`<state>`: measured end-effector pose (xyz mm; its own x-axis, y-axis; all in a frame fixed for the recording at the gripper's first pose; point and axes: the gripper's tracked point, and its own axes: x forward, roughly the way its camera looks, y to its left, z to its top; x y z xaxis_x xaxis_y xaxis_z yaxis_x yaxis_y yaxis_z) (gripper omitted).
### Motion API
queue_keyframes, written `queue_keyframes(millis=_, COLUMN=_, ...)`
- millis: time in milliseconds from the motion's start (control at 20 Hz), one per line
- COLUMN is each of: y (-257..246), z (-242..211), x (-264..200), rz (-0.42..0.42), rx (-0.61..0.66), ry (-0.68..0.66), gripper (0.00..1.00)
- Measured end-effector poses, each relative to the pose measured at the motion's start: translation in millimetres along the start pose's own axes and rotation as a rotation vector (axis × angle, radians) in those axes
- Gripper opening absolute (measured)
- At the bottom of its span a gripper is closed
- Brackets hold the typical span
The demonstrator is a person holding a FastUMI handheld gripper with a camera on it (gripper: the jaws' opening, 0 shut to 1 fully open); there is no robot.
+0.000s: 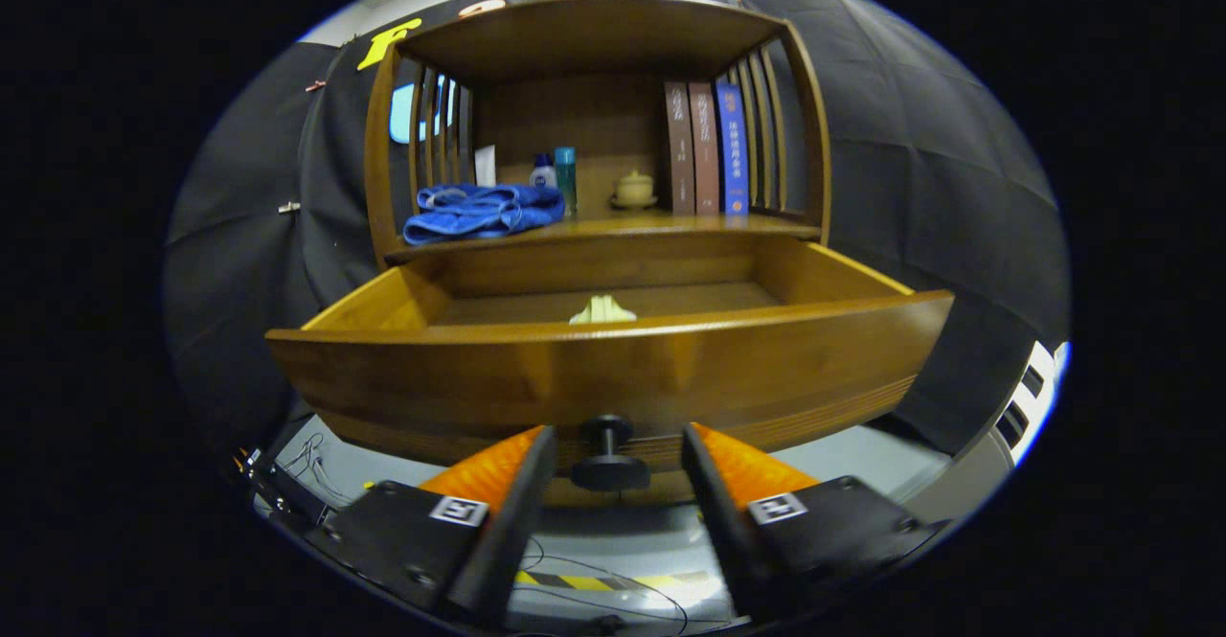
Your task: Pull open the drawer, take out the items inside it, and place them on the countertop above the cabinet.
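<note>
Wooden drawer (613,369) stands pulled open at frame centre, a pale small item (601,311) lying inside. Gripper (613,460) at the bottom is spread apart, its fingers flanking the dark knob (609,450) without pressing. Blue cloth (482,211) rests on the countertop (670,226) above.

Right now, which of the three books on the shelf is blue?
The blue book, rightmost of the three, beside the slats; the other two books are brown. The tongs stand open around the drawer knob.

Three books (706,147) stand upright at the shelf's right end; a small lidded pot (634,188) sits left of them; two bottles (556,175) stand near the back.
</note>
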<state>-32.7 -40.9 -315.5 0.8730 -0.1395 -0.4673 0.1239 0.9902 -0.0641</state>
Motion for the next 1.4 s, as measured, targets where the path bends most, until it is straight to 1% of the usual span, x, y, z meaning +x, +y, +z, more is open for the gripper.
queue_keyframes(millis=50, y=0, z=7, x=-9, rz=-0.003, rx=0.003, ry=-0.021, gripper=0.94)
queue_keyframes(millis=200, y=4, z=50, x=-28, rz=0.016, rx=-0.002, ry=-0.078, gripper=0.95)
queue_keyframes(millis=350, y=20, z=103, x=-32, rz=0.079, rx=-0.014, ry=-0.112, gripper=0.99)
queue_keyframes(millis=450, y=24, z=136, x=-18, rz=0.095, rx=0.009, ry=-0.102, gripper=0.99)
queue_keyframes(millis=550, y=30, z=151, x=6, rz=0.1, rx=0.02, ry=-0.035, gripper=0.99)
queue_keyframes(millis=650, y=36, z=151, x=38, rz=0.104, rx=0.006, ry=0.063, gripper=0.99)
queue_keyframes(millis=800, y=41, z=131, x=84, rz=0.097, rx=-0.041, ry=0.226, gripper=1.0)
queue_keyframes(millis=1000, y=43, z=103, x=130, rz=0.085, rx=-0.064, ry=0.382, gripper=1.0)
queue_keyframes(millis=1100, y=37, z=90, x=148, rz=0.061, rx=-0.069, ry=0.458, gripper=1.0)
queue_keyframes(millis=1300, y=33, z=60, x=171, rz=0.046, rx=-0.077, ry=0.63, gripper=0.98)
queue_keyframes(millis=1400, y=36, z=50, x=177, rz=0.052, rx=-0.072, ry=0.687, gripper=0.9)
